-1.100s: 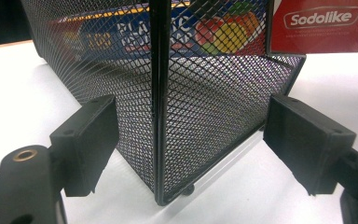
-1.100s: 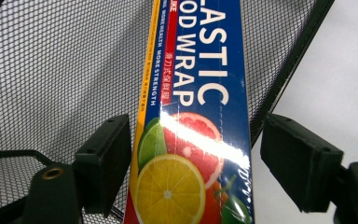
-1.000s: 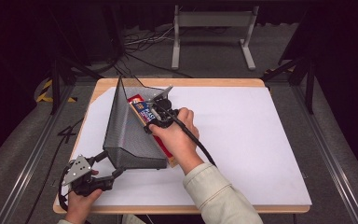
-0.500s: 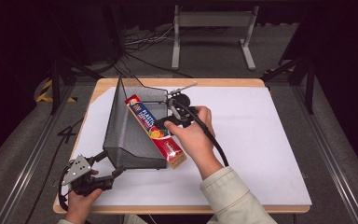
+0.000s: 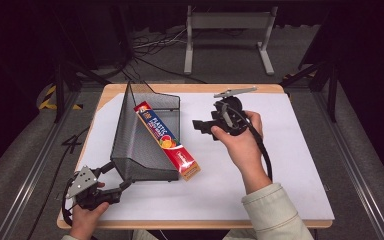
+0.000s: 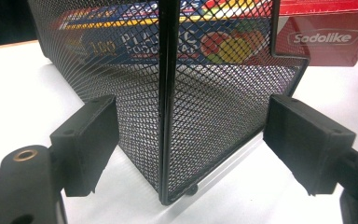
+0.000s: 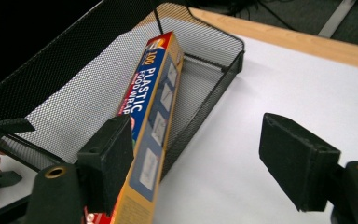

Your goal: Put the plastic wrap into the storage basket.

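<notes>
A black mesh basket stands on the white table with one tall wall up. A long red, blue and yellow plastic-wrap box lies slanted in it, its near end sticking out past the basket's low edge. My right gripper hovers to the right of the box, pointing left at it, open with nothing between its jaws. In the right gripper view the box runs past the left jaw of the gripper. My left gripper sits at the basket's near corner, open, with the mesh corner between its jaws.
The white sheet covers a wooden tabletop, with wide bare room right of my right hand. A metal stand and cables lie on the floor beyond the far edge. Black rails run along both sides of the table.
My right hand has drawn back from the box, moving right and upward. The box stays lying in the basket. My left gripper has not moved.
</notes>
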Available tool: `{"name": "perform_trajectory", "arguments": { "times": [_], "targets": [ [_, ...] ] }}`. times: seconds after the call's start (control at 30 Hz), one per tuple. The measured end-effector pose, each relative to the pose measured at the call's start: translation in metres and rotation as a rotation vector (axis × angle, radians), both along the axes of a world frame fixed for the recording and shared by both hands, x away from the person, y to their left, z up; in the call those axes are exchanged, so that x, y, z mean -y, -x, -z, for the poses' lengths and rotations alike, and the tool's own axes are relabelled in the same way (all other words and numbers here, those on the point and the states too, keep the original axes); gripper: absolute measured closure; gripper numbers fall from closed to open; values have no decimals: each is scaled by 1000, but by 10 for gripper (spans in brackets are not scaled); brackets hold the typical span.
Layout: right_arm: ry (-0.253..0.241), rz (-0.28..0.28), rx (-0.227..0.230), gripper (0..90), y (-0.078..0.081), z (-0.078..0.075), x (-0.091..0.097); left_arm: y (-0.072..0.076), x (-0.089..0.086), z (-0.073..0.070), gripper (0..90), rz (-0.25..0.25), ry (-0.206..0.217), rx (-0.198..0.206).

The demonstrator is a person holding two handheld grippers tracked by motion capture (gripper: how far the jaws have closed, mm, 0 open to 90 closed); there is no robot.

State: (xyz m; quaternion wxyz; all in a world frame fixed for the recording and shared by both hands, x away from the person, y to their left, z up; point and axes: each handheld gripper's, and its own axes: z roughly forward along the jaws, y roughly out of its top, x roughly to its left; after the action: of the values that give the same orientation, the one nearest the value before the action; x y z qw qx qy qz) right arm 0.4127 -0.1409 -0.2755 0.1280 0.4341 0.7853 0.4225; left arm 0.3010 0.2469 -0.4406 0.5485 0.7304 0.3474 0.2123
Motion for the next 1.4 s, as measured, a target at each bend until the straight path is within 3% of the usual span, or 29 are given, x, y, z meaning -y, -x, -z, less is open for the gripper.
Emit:
{"name": "perform_trajectory", "arguments": {
  "times": [0.37,0.6,0.77,0.87,1.03,1.2,1.4],
  "targets": [
    [1,4,56,268,11,-2,47,1,0,0,188,3,-5,-5],
    [-6,-33,125,264,24,0,84,2,-1,1,188,-2,-9,-5],
    [7,-40,147,264,30,5,100,6,-2,0,187,-6,-11,-4],
    [14,-53,183,257,38,13,115,9,-4,0,187,-15,-12,-10],
    [34,-72,206,253,44,22,126,12,-6,0,187,-23,-15,-10],
    [2,-83,257,257,52,43,150,14,-8,1,187,-34,-19,-9],
    [-3,-62,271,253,57,65,165,13,-7,2,187,-39,-20,-13]
  ]
}}
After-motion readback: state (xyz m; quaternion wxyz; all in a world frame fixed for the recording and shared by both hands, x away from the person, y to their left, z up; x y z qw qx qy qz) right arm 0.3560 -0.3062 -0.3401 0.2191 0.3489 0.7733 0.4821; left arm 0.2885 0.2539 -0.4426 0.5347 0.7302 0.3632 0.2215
